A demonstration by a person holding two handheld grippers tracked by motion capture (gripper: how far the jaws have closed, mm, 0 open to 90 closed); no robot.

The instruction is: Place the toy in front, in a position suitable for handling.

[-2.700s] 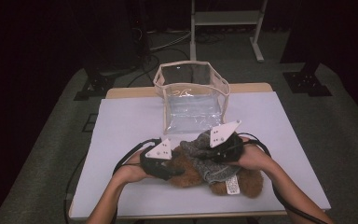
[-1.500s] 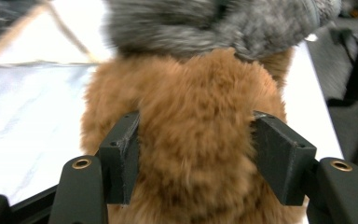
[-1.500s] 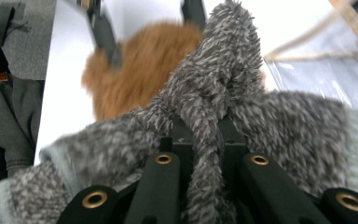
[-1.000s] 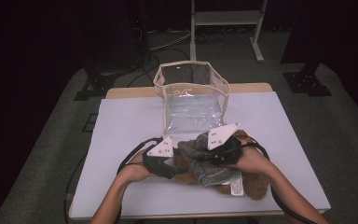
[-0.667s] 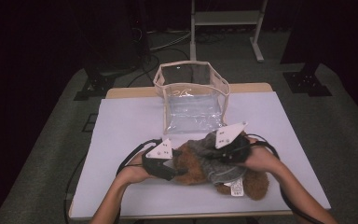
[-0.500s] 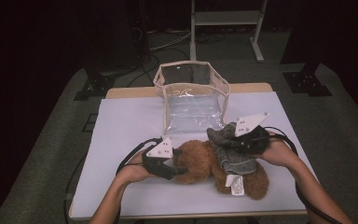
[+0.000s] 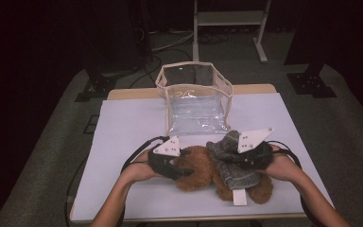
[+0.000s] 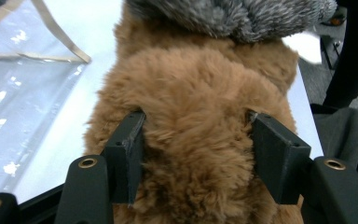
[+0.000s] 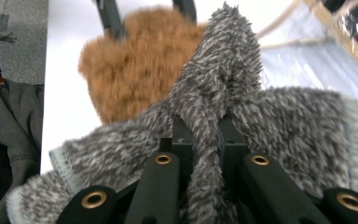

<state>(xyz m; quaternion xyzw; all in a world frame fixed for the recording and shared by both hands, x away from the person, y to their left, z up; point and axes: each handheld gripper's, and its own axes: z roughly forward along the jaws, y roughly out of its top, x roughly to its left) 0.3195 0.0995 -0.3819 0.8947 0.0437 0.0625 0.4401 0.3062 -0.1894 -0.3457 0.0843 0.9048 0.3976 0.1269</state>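
Our left tool (image 7: 182, 171) grips the brown plush toy (image 7: 203, 165) near the front middle of the desk (image 7: 123, 127) in the high view, while our right tool (image 7: 236, 158) pinches the grey fuzzy garment (image 7: 234, 170) that lies over the toy's right part. We see a clear pouch with beige trim (image 7: 196, 97) standing open just behind both, and a white tag (image 7: 240, 197) below the toy close to the front edge. Bare desk lies to the left and right of the toy, with less room ahead, where the pouch stands.

From the left tool view, our left tool (image 8: 196, 154) has its jaws about half apart, pressed into the brown plush toy (image 8: 196, 93) on either side. We also see the grey fuzzy garment (image 8: 233, 16) beyond and the clear pouch (image 8: 14, 93) to the left.

From the right tool view, our right tool (image 9: 200, 140) has its jaws nearly together on a raised fold of the grey fuzzy garment (image 9: 223, 79). Behind it we see the brown plush toy (image 9: 130, 70) on the desk.
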